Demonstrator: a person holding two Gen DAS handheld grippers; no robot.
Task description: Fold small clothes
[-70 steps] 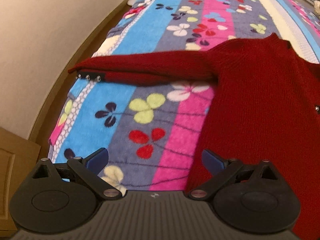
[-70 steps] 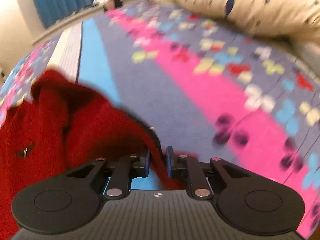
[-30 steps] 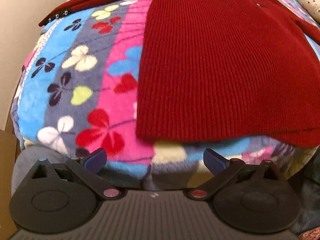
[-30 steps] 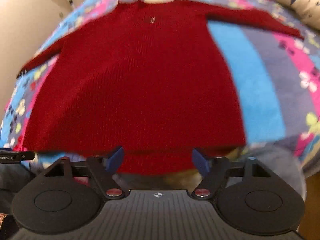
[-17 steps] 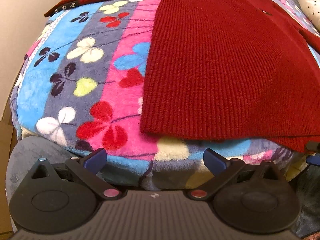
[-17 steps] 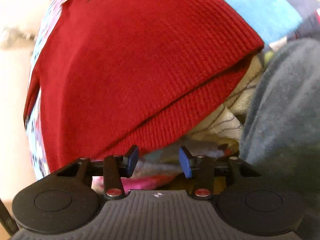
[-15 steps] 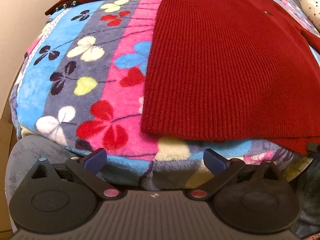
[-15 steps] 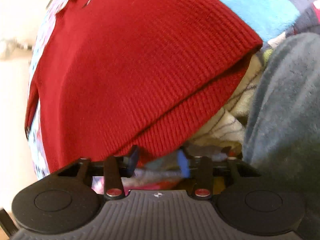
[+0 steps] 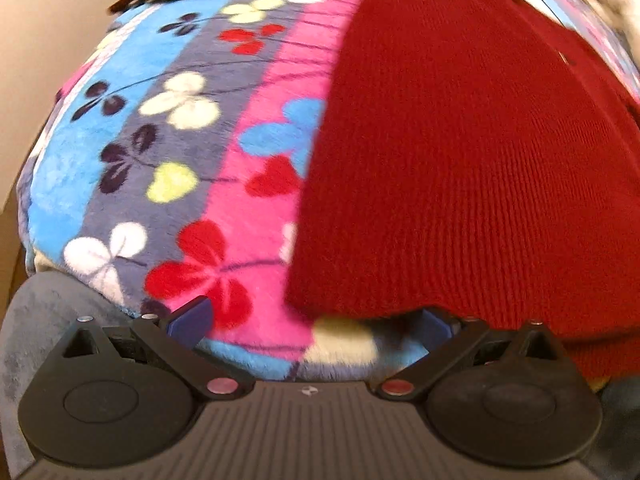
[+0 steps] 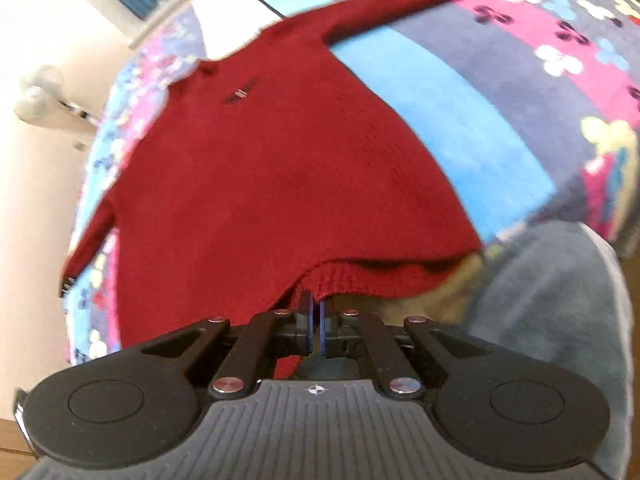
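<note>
While the right gripper [image 10: 316, 330] pinches the red sweater [image 10: 280, 168] at its hem, the garment stretches lengthwise away ahead — its other hem corner lies unclamped between the left gripper [image 9: 310, 322]'s wide-spread jaws.

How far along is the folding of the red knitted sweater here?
Early. Done: the red knitted sweater lies spread flat, sleeves out, on the flowered fleece blanket. In hand: the right gripper is shut on its hem; the left gripper is open at the hem's other corner. Left: every fold.
</note>
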